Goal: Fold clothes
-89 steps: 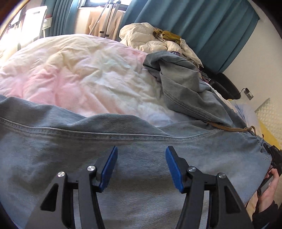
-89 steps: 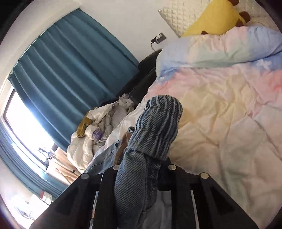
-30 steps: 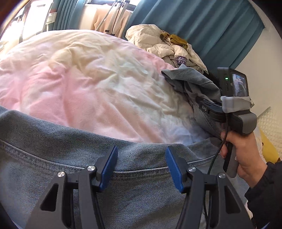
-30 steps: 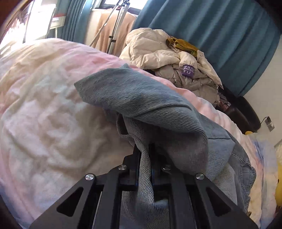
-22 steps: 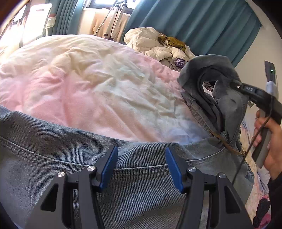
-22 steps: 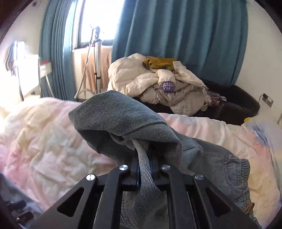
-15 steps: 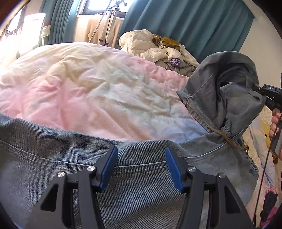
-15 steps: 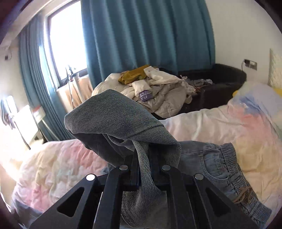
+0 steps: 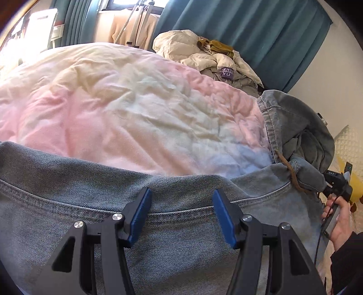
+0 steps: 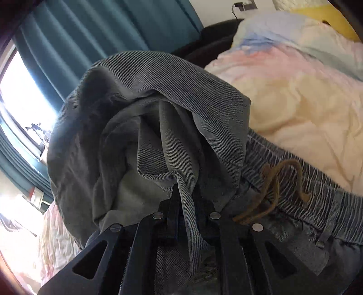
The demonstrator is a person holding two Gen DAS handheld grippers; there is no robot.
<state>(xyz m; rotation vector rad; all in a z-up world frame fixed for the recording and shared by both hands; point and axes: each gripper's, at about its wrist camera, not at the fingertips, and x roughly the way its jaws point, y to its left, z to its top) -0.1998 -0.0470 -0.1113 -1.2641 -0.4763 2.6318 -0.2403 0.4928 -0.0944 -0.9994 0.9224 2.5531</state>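
Note:
Light-blue jeans point(image 9: 68, 181) lie across the pastel duvet point(image 9: 124, 109). My left gripper point(image 9: 181, 191) hovers open just over the denim near a seam, with nothing between its blue pads point(image 9: 138, 215). My right gripper point(image 10: 187, 192) pinches a bunched leg end point(image 10: 158, 90) of the jeans; its jaws are opening slightly, and the cloth is still caught between them. The leg end hangs over the elastic waistband point(image 10: 306, 181) and its brown drawstring point(image 10: 272, 188). In the left wrist view the same fold point(image 9: 295, 127) stands at the far right, above a person's hand point(image 9: 338, 224).
A pile of cream and olive clothes point(image 9: 215, 56) sits beyond the bed's far edge, in front of teal curtains point(image 9: 249, 29). A drying rack with a tan garment point(image 9: 127, 27) stands by the window. A yellow cushion point(image 10: 317, 13) and a quilted pillow lie at the bed's head.
My right gripper has swept the leg end to the right across the bed, rolling as it went, until it came over the waistband. The left gripper has stayed where it was.

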